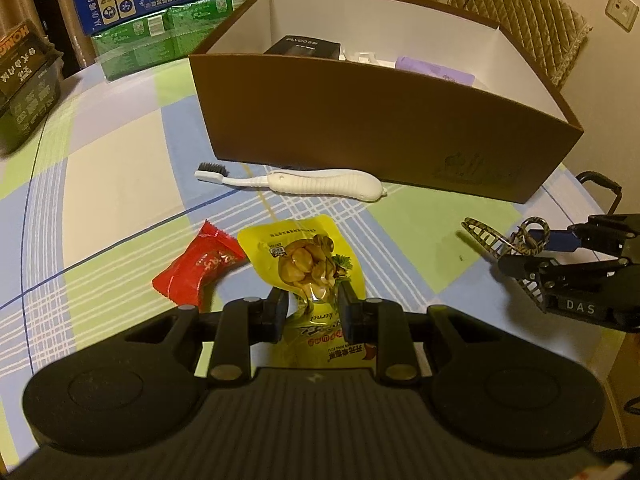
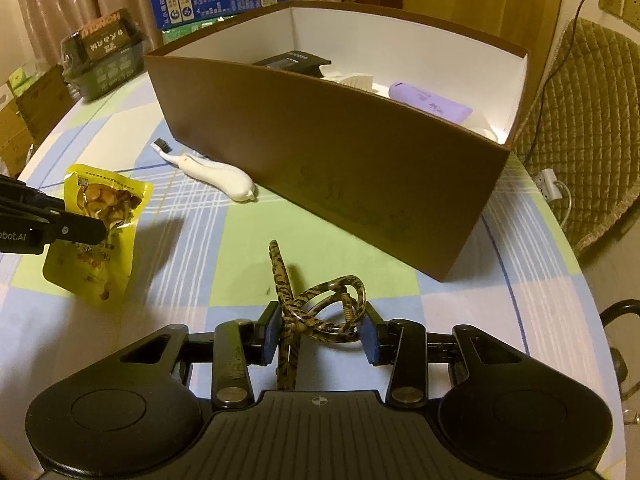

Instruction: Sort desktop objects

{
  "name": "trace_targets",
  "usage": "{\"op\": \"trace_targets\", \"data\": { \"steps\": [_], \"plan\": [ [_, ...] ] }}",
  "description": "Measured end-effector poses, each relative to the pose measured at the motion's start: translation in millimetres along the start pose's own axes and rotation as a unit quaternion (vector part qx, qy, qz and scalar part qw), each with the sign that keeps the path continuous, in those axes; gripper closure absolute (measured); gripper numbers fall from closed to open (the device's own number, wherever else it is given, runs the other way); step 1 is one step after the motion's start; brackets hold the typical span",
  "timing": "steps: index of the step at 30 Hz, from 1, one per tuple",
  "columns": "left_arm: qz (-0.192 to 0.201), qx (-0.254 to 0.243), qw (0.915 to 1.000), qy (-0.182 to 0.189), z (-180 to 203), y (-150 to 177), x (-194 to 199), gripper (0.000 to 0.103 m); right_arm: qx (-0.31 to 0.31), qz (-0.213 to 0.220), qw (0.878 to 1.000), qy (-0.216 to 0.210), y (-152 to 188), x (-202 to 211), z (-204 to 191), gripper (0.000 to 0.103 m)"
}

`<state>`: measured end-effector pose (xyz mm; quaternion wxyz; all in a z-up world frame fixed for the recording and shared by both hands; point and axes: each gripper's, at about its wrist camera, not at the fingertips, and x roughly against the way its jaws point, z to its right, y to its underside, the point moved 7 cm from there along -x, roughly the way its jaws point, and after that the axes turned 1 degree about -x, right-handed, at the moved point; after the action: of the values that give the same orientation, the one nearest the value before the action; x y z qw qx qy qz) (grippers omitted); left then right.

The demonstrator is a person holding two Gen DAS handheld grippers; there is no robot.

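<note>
Desktop objects lie scattered on a checked tablecloth (image 1: 120, 168) in front of a brown box (image 1: 360, 120) with white inner walls. Inside the box sit a black carton (image 1: 308, 46), a white item that is hard to make out, and a purple tube (image 2: 430, 102). Just beside the box's front wall lies a white toothbrush (image 1: 320, 186), its dark bristled head pointing away from the box corner. A red candy wrapper (image 1: 198, 266) rests on the cloth, touching the edge of a yellow snack pouch (image 1: 308, 260). The left gripper (image 1: 314, 312) is clamped on the lower part of that pouch, its two pads pressing in from either side; in the right wrist view the pouch looks tilted, with its far end raised off the cloth. The right gripper (image 2: 320, 330) holds a leopard-print hair claw (image 2: 316, 304) between its blue pads, jaws closed against the clip's sides, near the box's right front corner. Stacked blue and green cartons (image 1: 160, 4) and a dark packaged tray (image 2: 104, 52) stand at the far table edge.
</note>
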<state>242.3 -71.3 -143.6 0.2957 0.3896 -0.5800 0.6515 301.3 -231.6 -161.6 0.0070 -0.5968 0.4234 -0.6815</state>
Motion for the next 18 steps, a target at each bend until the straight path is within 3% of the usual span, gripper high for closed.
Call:
{"op": "trace_targets", "data": {
  "steps": [18],
  "plan": [
    [0.044,0.014,0.9989,0.010,-2,-8,36,0.081,-0.010,0.022,0.999,-0.033,-14,32,-16,0.065]
  ]
}}
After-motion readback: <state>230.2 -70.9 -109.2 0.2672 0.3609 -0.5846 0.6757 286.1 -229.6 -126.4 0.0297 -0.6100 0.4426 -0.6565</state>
